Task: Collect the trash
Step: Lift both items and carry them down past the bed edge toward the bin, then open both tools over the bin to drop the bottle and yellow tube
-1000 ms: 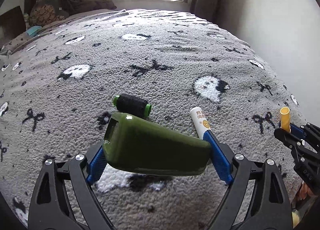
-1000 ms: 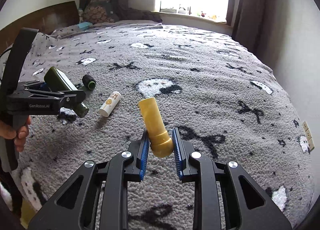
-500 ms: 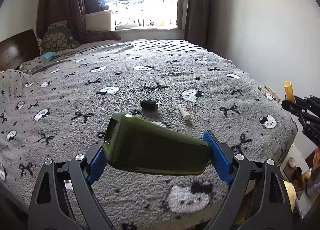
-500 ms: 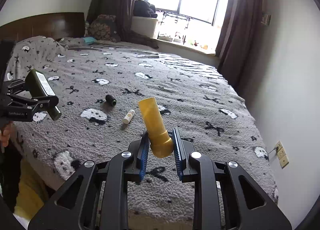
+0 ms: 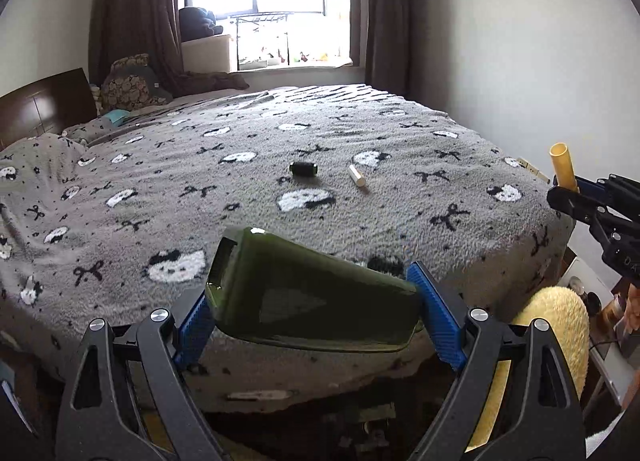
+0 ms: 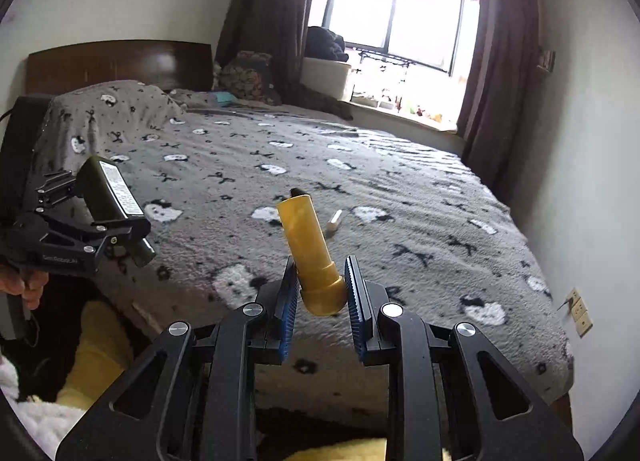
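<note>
two pieces of trash are already picked up, one in each hand. the left claw point(image 5: 316, 325) is clenched wide on a dark green bottle point(image 5: 308, 301), held crosswise between its blue pads out over the foot of the bed point(image 5: 400, 221). the right claw point(image 6: 322, 297) grips a yellow tube point(image 6: 306, 245) by its thick end, the rest poking upward. two things are left on the bed, well apart from both claws: one small black spool with green ends point(image 5: 303, 169) and one white stick point(image 5: 357, 176) just beside it. no bin is visible, so both pieces look not yet dropped off. i'd call it half done.
</note>
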A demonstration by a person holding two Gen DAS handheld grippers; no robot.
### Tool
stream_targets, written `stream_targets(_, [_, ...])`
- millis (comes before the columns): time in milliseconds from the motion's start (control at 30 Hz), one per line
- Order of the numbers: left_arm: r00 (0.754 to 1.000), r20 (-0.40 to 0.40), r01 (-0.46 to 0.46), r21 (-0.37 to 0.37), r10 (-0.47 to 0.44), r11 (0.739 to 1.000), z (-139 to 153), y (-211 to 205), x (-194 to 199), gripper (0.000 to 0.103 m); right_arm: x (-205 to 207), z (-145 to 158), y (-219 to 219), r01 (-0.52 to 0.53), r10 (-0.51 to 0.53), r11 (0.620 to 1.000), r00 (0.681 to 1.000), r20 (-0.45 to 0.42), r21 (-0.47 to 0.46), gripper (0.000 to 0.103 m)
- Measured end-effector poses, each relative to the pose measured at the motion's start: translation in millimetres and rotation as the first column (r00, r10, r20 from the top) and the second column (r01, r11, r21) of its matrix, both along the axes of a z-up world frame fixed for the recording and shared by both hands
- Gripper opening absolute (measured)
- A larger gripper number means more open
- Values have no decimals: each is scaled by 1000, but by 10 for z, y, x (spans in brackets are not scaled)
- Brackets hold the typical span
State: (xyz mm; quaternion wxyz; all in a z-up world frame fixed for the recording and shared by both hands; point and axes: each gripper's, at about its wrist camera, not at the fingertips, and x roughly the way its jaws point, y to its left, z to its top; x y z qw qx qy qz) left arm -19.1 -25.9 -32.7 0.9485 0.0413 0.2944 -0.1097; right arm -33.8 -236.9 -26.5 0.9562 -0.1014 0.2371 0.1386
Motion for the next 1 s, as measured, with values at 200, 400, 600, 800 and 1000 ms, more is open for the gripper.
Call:
stream_targets(200, [992,-125,-34,-33,30,999,-587,95,-210,84,-2,-557,258,-48,57,997,987,-152,59,24])
stream_targets(400, [962,-272,-41,-36,29,999,-1264,149,-259,84,109,-1216,398,-27,47,997,948,-314,67,24])
stream_targets(600, [909,-416,-40,-8,33,999,-1890,141,-197,84,220,-1874,449,-8,43,997,872,-487,74,24])
stream_targets(800, [833,-553,-5,-30,-13,1000,-2401,93,-100,84,251,-2325,577,-19,67,996,786,-614,84,24])
stream_targets(1000, [758,-649,40,-41,-57,998,-2782,5,-17,84,316,-2571,640,-20,80,995,717,-693,95,24])
